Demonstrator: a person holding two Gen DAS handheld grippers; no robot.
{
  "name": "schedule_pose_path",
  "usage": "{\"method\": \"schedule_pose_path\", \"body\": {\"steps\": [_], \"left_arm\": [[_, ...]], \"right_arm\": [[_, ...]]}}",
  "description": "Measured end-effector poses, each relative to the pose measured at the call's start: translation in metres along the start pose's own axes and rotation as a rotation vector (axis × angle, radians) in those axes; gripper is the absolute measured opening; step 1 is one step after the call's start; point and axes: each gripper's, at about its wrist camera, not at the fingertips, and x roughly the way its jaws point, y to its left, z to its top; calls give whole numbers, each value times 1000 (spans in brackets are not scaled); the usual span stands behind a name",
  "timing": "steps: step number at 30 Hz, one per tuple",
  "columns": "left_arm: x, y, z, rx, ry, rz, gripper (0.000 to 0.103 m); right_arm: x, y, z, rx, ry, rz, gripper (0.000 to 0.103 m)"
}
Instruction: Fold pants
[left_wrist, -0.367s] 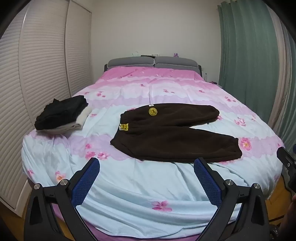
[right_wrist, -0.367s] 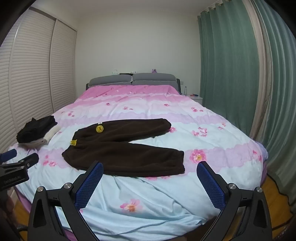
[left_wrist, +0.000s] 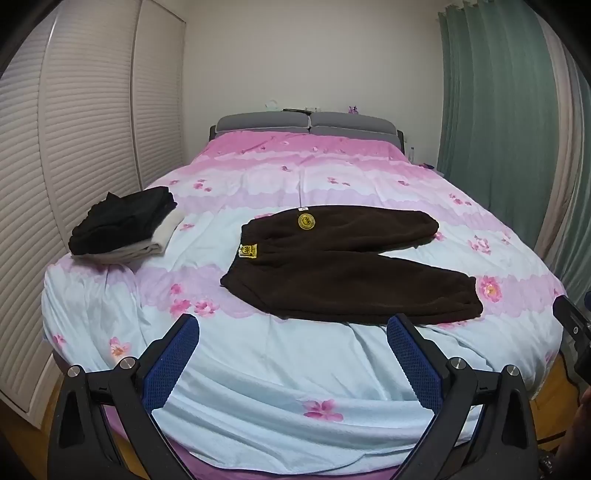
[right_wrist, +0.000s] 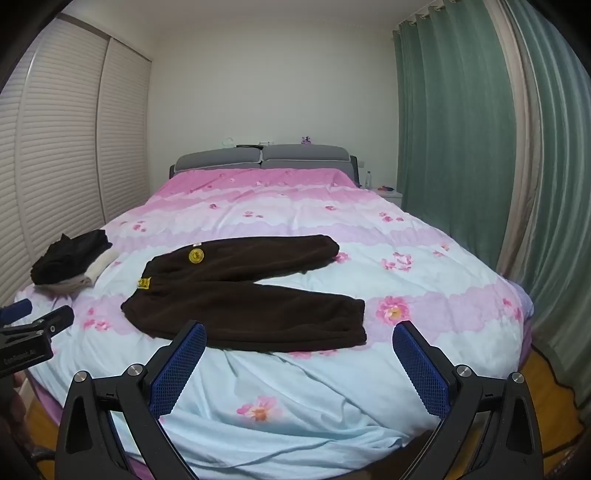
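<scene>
Pants (left_wrist: 343, 262) of dark brown fleece lie flat on the bed (left_wrist: 280, 369), waistband toward the left and both legs running off to the right, so their long axis crosses the view rather than pointing away from it. They sit ahead of and beyond both tools, with a bare strip of blue quilt between the near leg and the fingertips. The left hand-held gripper (left_wrist: 293, 332) hangs over the foot of the bed with its jaws spread wide and nothing between them; it faces the middle of the near leg, with the waistband off to its left. The right hand-held gripper (right_wrist: 299, 338) is likewise spread and empty, and it looks nearer the cuff end (right_wrist: 351, 321). By that lay, each hand seems placed for its own end. A folded stack of clothes (left_wrist: 122, 225) rests well apart near the left edge, leaving open quilt all round the pants. The near cuff lies fairly close to the bed's right edge.
</scene>
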Motion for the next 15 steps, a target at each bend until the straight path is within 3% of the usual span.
{"method": "schedule_pose_path", "body": {"steps": [15], "left_arm": [[-3,5,2,-17,3,13,103]], "right_arm": [[0,1,0,3,3,0,103]]}}
